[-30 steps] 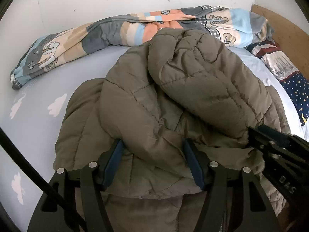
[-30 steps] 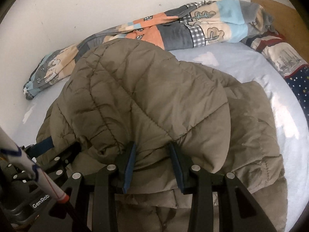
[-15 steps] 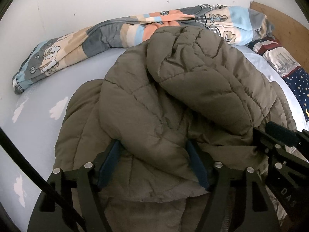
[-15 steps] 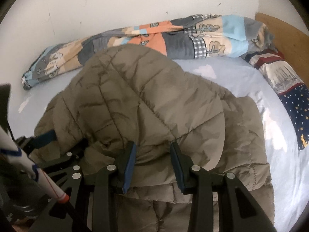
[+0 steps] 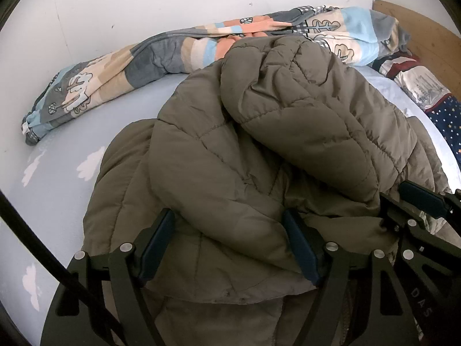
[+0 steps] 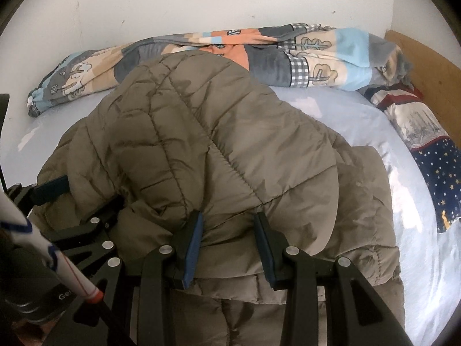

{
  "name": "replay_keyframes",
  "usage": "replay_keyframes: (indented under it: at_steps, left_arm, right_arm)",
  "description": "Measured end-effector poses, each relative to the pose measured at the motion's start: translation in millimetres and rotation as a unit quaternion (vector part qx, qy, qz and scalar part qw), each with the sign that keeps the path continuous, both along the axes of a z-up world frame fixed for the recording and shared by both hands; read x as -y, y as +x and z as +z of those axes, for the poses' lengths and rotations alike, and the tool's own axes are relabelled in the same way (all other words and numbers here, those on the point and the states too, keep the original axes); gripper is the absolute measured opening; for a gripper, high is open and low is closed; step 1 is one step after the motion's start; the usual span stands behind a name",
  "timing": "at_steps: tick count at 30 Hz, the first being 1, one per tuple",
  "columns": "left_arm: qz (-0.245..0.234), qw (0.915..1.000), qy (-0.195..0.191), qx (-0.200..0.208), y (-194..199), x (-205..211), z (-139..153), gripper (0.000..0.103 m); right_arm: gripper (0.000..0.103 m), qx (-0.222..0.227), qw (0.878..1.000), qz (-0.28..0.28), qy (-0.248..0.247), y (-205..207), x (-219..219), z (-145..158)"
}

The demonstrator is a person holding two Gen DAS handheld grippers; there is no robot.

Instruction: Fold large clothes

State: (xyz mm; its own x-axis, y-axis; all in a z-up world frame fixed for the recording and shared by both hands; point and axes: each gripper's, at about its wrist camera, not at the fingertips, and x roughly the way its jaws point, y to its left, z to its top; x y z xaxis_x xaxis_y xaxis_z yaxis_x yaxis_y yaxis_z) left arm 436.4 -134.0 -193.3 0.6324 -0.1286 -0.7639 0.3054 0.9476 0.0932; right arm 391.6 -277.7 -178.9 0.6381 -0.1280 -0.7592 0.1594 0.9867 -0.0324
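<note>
The olive-green quilted puffer jacket (image 5: 259,150) lies on the bed with the pale blue cloud-print sheet (image 5: 57,173), its upper part doubled over towards the near hem. Judged status: one fold made; squaring and further folds remain. The left gripper (image 5: 230,245) is opening, with jacket fabric between its fingers. The right gripper (image 6: 227,242) pinches the folded edge. No containers are visible. A patchwork quilt (image 6: 259,54) lies along the wall.

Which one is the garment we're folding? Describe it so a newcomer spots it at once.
Start at the pale blue bed sheet with white clouds. In its middle lies the olive-green quilted puffer jacket, bunched in puffy layers. Unlike the patchwork duvet by the wall, it is plain and stitched in padded panels.
</note>
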Motion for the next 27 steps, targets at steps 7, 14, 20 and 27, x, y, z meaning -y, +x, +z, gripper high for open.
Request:
replay_keyframes:
  at_steps: [7,14,20,27]
  left_arm:
    - [0.000,1.0000,0.004,0.002,-0.7,1.3,-1.4,0.077]
    - [0.000,0.9999,0.010,0.003,-0.7,3.6,-2.1,0.078]
    - [0.000,0.9999,0.014,0.003,-0.1,4.8,-2.2,0.079]
    - [0.001,0.9983,0.020,0.054,-7.6,3.0,22.3,0.079]
  right_arm:
    - [0.040,-0.002,1.000,0.002,-0.012,0.6,-2.5,-1.8]
    - [0.041,-0.007,1.000,0.002,-0.017,2.7,-3.7,-4.6]
    - [0.042,-0.010,1.000,0.002,-0.022,3.3,-5.6,-5.8]
    - [0.043,0.016,0.998,-0.016,0.054,-2.5,18.2,14.1]
